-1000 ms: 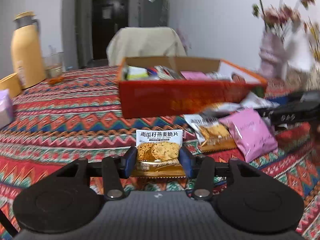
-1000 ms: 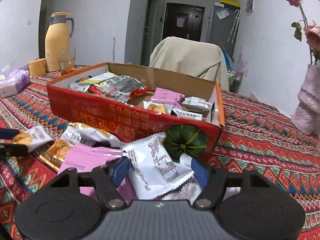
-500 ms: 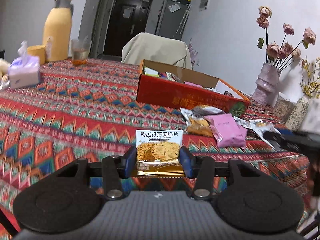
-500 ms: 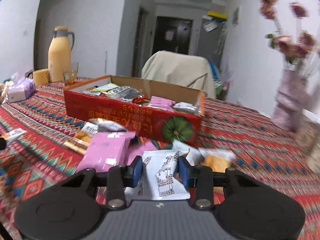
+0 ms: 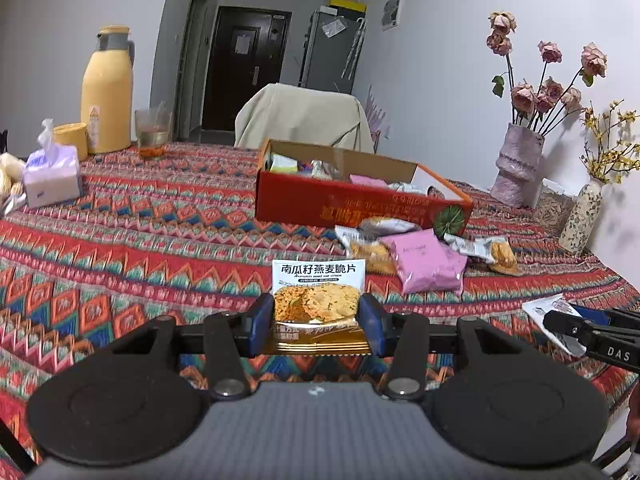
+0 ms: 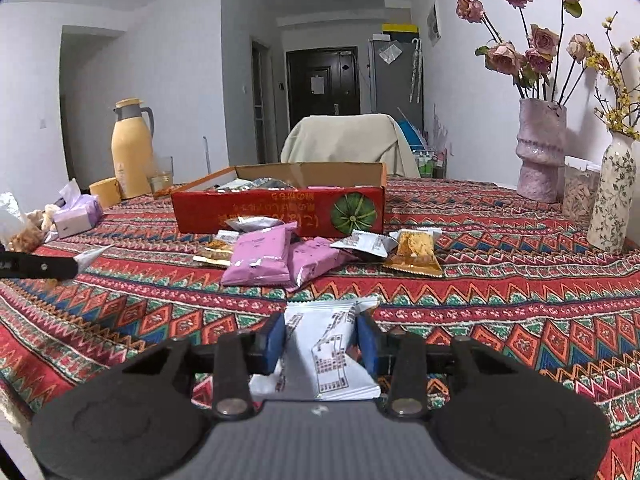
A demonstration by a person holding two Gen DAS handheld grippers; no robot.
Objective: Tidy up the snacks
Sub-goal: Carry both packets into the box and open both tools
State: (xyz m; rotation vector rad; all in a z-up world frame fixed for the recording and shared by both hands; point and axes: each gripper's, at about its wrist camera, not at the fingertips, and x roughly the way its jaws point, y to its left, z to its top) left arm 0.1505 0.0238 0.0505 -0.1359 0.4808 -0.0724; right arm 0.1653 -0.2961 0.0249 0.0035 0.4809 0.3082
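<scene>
While the red cardboard box (image 5: 360,204) sits far across the patterned tablecloth (image 5: 160,240), its open top shows several wrapped snacks lying inside, pink and silver among them. My left gripper (image 5: 318,322) is clamped on an oat crisp packet (image 5: 318,292), pinched by its sides between the blue pads (image 5: 260,320), label facing up and held near me, well apart from the box. My right gripper (image 6: 320,342) pinches a white snack packet (image 6: 320,348) the same way, its printed back showing. Between my tongs and the box lies a loose heap: two pink packets (image 6: 260,256), a silver packet (image 6: 252,223) against the box wall, and an orange-filled packet (image 6: 414,254) to the right. Far left stand a yellow thermos (image 5: 106,92), a glass (image 5: 152,130) and a tissue pack (image 5: 50,176); far right, a pink vase (image 6: 540,148) of dried roses.
</scene>
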